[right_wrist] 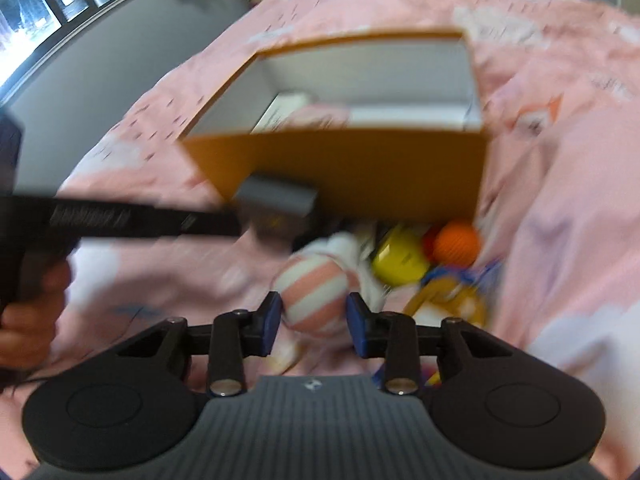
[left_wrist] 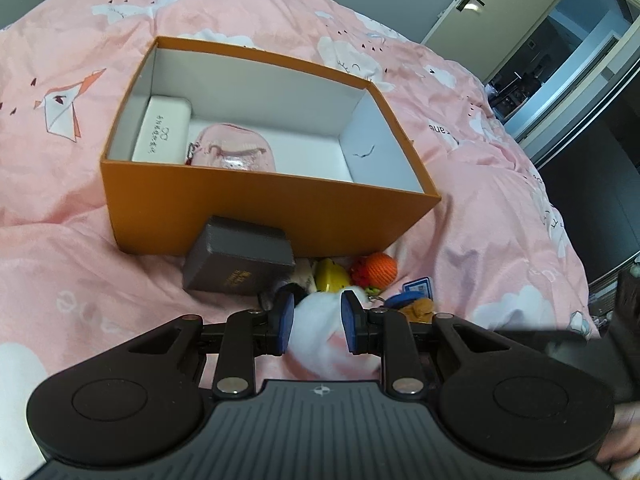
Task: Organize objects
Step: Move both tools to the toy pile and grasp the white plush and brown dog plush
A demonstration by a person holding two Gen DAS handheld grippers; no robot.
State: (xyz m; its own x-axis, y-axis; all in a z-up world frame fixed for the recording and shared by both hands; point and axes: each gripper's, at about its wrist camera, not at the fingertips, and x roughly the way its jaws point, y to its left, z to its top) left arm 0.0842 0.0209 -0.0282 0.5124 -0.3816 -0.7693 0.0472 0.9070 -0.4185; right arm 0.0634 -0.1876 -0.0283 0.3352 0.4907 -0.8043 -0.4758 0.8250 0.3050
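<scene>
An open orange box [left_wrist: 256,204] stands on the pink bedspread [left_wrist: 60,208], holding a white case [left_wrist: 162,128] and a pink pouch [left_wrist: 234,152]. In front of it lie a dark grey box [left_wrist: 236,256], a yellow toy [left_wrist: 332,276], an orange ball [left_wrist: 380,266] and small keychains. My left gripper [left_wrist: 318,324] has its jaws around a white and pink soft toy [left_wrist: 324,340]. In the blurred right wrist view, my right gripper [right_wrist: 312,318] has its jaws on either side of a pink-and-white striped plush [right_wrist: 314,290], with the orange box [right_wrist: 360,168] behind.
The other hand-held gripper [right_wrist: 120,220] reaches in from the left of the right wrist view. An open door [left_wrist: 560,40] lies beyond the bed's far right corner. The bed edge drops off at the right [left_wrist: 580,248].
</scene>
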